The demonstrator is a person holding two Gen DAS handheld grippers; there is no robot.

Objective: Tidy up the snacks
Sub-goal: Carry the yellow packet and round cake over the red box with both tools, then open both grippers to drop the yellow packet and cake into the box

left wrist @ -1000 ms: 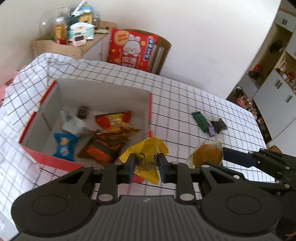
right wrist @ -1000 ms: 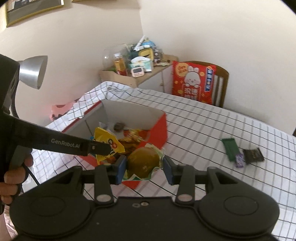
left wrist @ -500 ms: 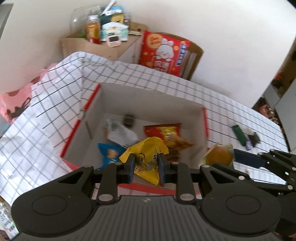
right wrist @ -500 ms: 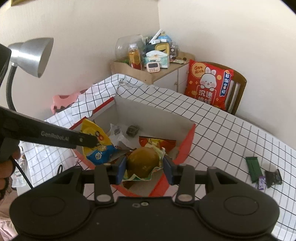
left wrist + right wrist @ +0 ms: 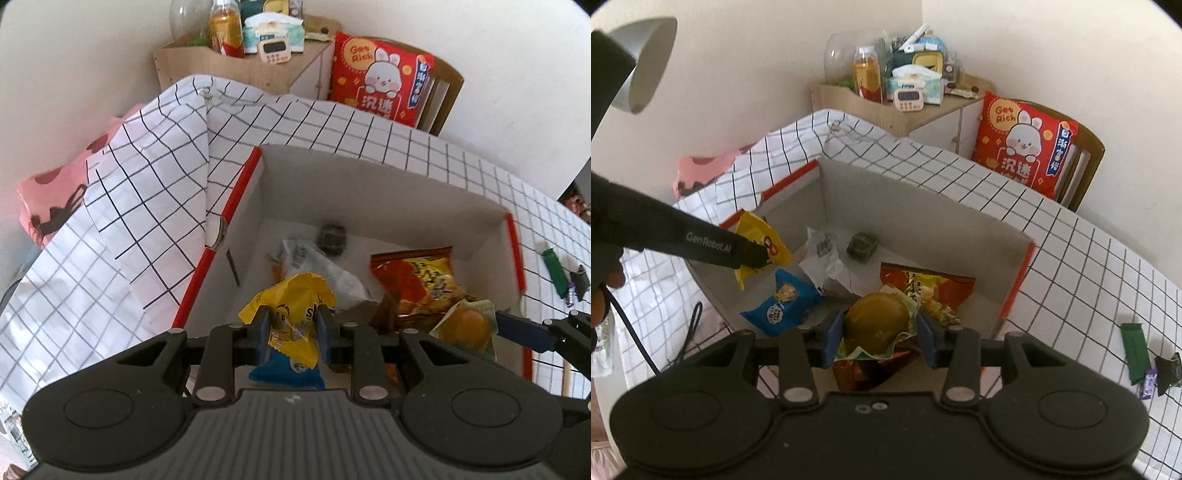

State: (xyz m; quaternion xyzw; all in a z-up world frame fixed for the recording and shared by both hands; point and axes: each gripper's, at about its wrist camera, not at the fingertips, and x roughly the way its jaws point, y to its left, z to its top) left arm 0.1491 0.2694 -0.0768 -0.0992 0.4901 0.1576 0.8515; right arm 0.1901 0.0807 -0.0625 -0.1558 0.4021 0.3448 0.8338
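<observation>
We hold our left claw (image 5: 291, 328) pinched on a yellow snack packet (image 5: 291, 314) above the open red-edged box (image 5: 376, 192). Our right claw (image 5: 879, 334) grips a round bun in clear wrap (image 5: 877, 321), also over the box. Inside lie a blue packet (image 5: 779, 301), an orange chip bag (image 5: 923, 286) and a white wrapper (image 5: 825, 258). A green bar (image 5: 1134, 350) rests on the checked worktop (image 5: 1089, 266), well apart.

Home dining corner. A checked tablecloth (image 5: 1015, 206) is covering the table, a rabbit cushion (image 5: 1023, 144) is sitting on a wooden chair (image 5: 1086, 162), and a cluttered side cabinet (image 5: 886, 110) is standing by the wall.
</observation>
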